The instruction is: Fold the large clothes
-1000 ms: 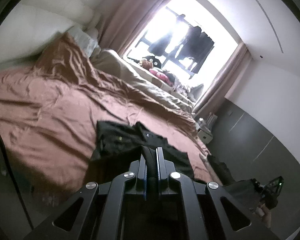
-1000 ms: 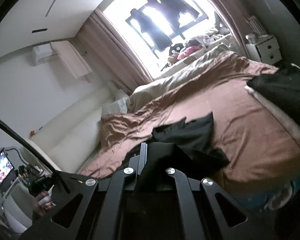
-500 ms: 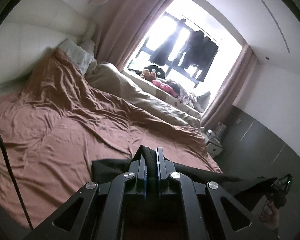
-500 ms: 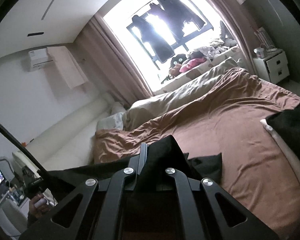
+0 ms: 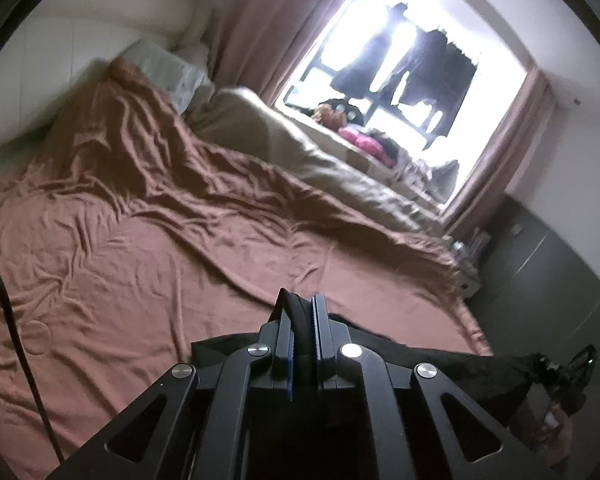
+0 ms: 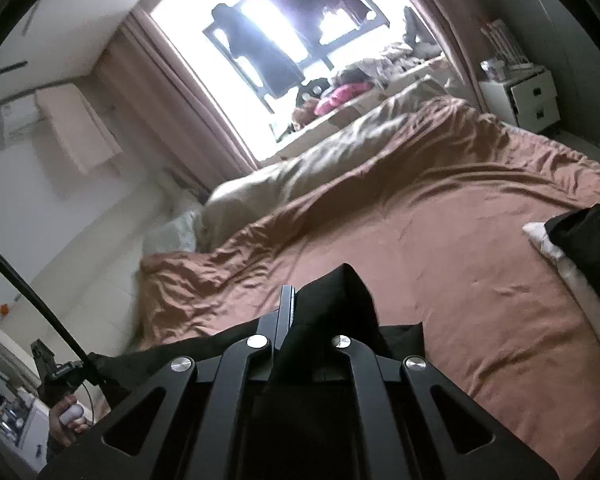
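Each hand-held gripper, left and right, pinches one end of the black garment, stretching it taut above the bed for folding.

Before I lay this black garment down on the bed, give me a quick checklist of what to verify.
1. Left tool shut on the garment: ok.
2. Right tool shut on the garment: ok, cloth bunches over its tip.
3. Garment stretched between the two tools: ok, the top edge runs straight across.
4. Bedspread bare where the garment would land: ok, only wrinkles.
5. Dark pile at the bed's right edge out of the way: cannot tell.
6. Lower hem hanging free: cannot tell, hidden below the tools.
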Tool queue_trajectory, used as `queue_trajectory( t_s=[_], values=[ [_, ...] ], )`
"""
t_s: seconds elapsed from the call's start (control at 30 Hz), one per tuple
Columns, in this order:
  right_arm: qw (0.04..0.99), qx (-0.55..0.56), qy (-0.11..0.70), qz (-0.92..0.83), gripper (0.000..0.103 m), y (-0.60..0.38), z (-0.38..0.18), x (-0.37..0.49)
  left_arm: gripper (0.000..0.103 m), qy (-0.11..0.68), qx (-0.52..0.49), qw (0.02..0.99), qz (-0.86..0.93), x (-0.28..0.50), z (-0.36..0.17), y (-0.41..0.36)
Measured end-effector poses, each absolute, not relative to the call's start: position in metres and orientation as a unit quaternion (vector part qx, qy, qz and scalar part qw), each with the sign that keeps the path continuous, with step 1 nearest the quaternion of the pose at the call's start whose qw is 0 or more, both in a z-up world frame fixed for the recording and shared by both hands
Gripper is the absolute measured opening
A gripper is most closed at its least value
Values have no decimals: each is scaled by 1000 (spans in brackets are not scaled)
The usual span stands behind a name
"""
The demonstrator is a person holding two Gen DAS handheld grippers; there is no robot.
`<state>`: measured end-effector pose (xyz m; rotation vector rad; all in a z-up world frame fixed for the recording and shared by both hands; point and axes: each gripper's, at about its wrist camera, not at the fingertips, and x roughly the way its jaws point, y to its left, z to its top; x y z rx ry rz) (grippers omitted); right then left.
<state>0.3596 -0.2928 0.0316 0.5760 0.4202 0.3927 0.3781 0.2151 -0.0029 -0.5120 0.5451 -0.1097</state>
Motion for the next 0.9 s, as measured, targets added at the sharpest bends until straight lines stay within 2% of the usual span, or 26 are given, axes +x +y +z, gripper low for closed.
queue_trajectory(
  t_s=[0.3, 0.37, 0.4, 0.43, 0.47, 0.5, 0.53, 0.57, 0.6, 0.63, 0.73, 0.9],
  values=[
    [906, 290, 264, 162, 0, -269, 8, 426, 8, 332, -254, 908, -31, 446, -71, 217],
    [901, 295, 278, 159, 1, -265, 7, 437, 13, 349, -260, 899, -38, 455, -80, 215],
    [897, 299, 286, 158, 1, -263, 7, 442, 19, 357, -268, 894, -47, 459, -85, 213],
    [895, 301, 291, 157, 2, -261, 8, 445, 30, 360, -272, 891, -52, 461, -88, 211],
    [895, 300, 292, 154, 6, -262, 8, 444, 38, 364, -268, 890, -55, 462, -90, 208],
    [897, 294, 295, 149, 11, -257, 11, 445, 60, 366, -260, 892, -50, 462, -91, 205],
    [898, 290, 297, 144, 30, -258, 11, 446, 78, 363, -254, 895, -46, 461, -90, 203],
    [900, 283, 301, 139, 75, -257, 13, 446, 84, 358, -250, 898, -44, 459, -88, 203],
    [905, 271, 303, 126, 98, -256, 16, 446, 90, 352, -249, 901, -44, 456, -86, 203],
    [910, 262, 300, 113, 103, -257, 18, 442, 94, 345, -249, 904, -44, 453, -82, 204],
    [914, 260, 295, 102, 103, -262, 27, 433, 97, 339, -245, 908, -35, 446, -76, 208],
    [909, 262, 306, 106, 103, -265, 29, 419, 97, 375, -205, 904, -18, 432, -85, 208]
  ],
)
